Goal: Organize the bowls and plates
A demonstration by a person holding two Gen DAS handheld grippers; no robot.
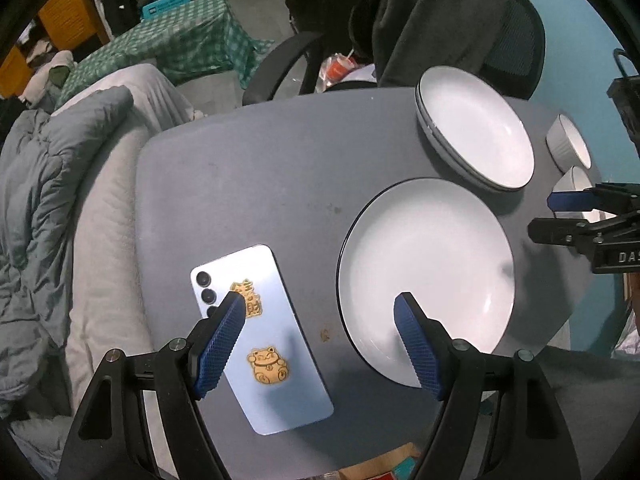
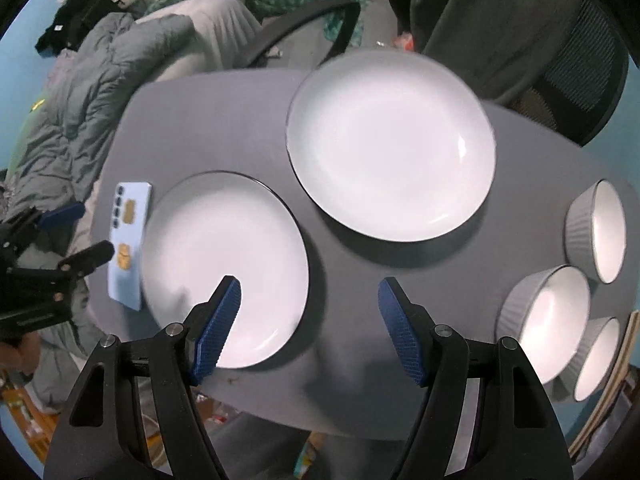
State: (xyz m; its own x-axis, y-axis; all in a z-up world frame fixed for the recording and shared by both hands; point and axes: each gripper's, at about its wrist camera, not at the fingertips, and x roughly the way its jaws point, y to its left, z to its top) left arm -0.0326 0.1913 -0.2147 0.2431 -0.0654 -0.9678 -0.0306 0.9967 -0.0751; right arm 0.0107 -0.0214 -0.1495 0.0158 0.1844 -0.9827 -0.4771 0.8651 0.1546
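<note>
A grey surface holds, left to right, a blue phone, a lone plate, stacked plates at 12 o'clock, and three empty bowls at 3 o'clock. Left gripper and right gripper fingers spread, holding nothing.

Soft overhead light is falling evenly across both views — the white plates are glowing near overexposure, with small glints along their rims. Dark shadows are pooling beside them on the grey tabletop. The right wrist view is smearing with motion blur, and fisheye distortion is bending the edges into black corners.
</note>
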